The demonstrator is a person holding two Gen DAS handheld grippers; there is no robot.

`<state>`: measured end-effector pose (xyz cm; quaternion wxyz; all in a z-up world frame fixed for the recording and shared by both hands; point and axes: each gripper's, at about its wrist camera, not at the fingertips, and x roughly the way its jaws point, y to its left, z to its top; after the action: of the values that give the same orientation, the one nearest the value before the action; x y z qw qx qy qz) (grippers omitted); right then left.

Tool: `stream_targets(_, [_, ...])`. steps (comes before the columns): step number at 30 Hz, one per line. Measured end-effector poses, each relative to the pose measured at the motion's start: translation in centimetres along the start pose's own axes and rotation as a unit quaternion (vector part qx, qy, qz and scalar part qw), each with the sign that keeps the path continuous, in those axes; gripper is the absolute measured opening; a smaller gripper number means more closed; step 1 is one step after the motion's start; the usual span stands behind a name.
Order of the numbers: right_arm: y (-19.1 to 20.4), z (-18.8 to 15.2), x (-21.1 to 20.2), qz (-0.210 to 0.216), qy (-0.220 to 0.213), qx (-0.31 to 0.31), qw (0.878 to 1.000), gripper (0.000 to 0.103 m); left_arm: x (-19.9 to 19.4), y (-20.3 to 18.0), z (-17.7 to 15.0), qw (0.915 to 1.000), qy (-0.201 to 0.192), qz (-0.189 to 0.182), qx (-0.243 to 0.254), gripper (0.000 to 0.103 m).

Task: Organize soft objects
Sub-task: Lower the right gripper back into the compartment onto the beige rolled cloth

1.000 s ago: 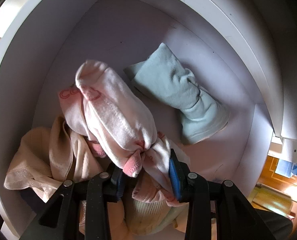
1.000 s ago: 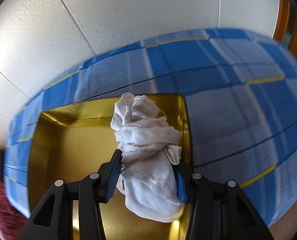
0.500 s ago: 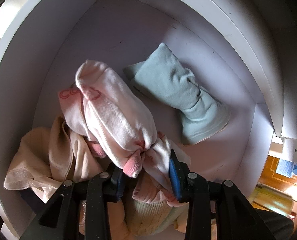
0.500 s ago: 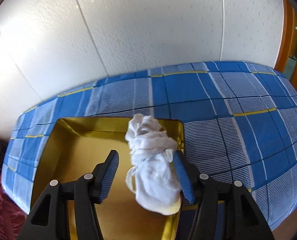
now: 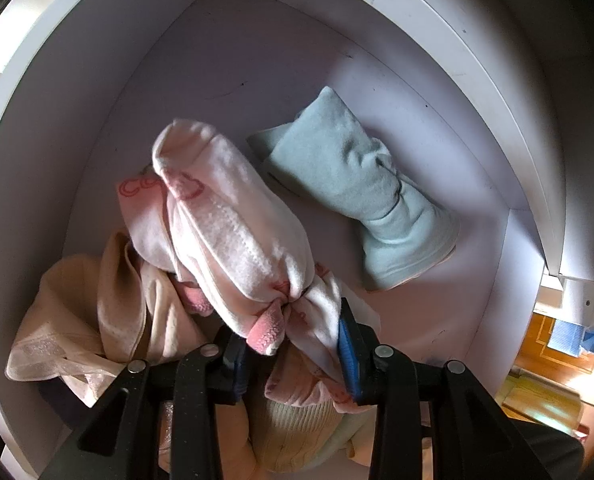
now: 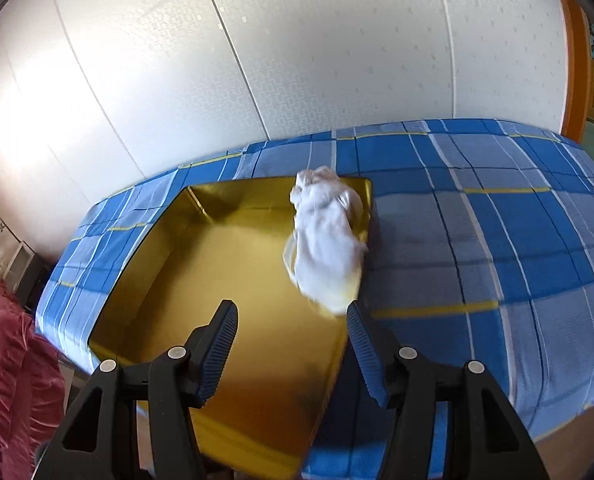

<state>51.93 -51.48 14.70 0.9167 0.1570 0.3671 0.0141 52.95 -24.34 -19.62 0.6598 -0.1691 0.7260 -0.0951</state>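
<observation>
Right wrist view shows my right gripper [image 6: 293,322] with its jaws apart and nothing between them; a second ago those same pads were squeezing the white cloth bundle [image 6: 325,240], and now the bundle lies by itself in the gold tin [image 6: 169,240], tucked against the tin's right wall; the gripper has pulled back, so the tin looks smaller and I can see more of the blue checked bed cover [image 6: 477,240] under it; I think this means one soft thing is put away, and this hand is free to fetch another.

The left wrist view has not changed at all; my left gripper [image 5: 293,344] is squeezed tight on the pink and white cloth [image 5: 233,232], holding it by a bunched end inside the white cupboard [image 5: 257,72]; a pale green cloth [image 5: 357,184] lies on the shelf to the right, and a cream cloth [image 5: 97,304] is heaped at the left; I guess the pink one goes out to the tin next.
</observation>
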Motion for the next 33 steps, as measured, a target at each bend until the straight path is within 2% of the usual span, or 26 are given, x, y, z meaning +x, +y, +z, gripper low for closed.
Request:
stream_targets(4, [-0.3, -4.3, -2.6, 0.006, -0.009, -0.005, 1.0, 0.058, -0.1, 0.3, 0.1, 1.0, 0.0, -0.005, 0.0, 0.037])
stream_targets(7, [-0.2, -8.7, -3.3, 0.013, 0.01, -0.026, 1.0, 0.058, -0.2, 0.6, 0.2, 0.9999, -0.002, -0.011, -0.003, 0.035])
stream_targets(10, [-0.4, -13.3, -1.8, 0.018, 0.066, -0.04, 0.997, 0.058, -0.2, 0.7, -0.1, 0.9999, -0.005, -0.012, 0.0, 0.034])
stream_targets(14, [-1.2, -18.4, 2.0, 0.017, 0.156, -0.018, 0.987, 0.058, -0.6, 1.0, -0.2, 0.9998, -0.009, -0.016, -0.001, 0.034])
stream_targets(17, [-1.8, -21.4, 5.5, 0.007, 0.238, -0.007, 0.971, 0.058, -0.9, 1.2, -0.4, 0.9997, -0.015, -0.018, -0.001, 0.033])
stream_targets(18, [-1.8, -22.5, 7.1, 0.0, 0.282, -0.011, 0.959, 0.058, -0.9, 1.2, -0.4, 0.9997, -0.016, -0.018, -0.001, 0.033])
stream_targets(20, [-1.7, -24.0, 9.1, -0.012, 0.332, -0.018, 0.943, 0.058, -1.0, 1.1, -0.8, 0.9996, -0.02, -0.018, 0.002, 0.033])
stream_targets(24, [-1.5, -25.7, 10.9, 0.013, 0.369, -0.02, 0.929, 0.058, -1.5, 1.1, -1.2, 0.9993, -0.029, -0.023, 0.003, 0.033])
stream_targets(28, [0.3, -27.2, 12.4, 0.045, 0.398, -0.057, 0.914, 0.058, -1.6, 1.3, -1.6, 0.9992, -0.034, -0.022, 0.007, 0.033])
stream_targets(33, [1.1, -29.3, 14.8, 0.01, 0.437, -0.121, 0.891, 0.055, -1.9, 1.1, -2.0, 0.9989, -0.038, -0.023, 0.013, 0.033])
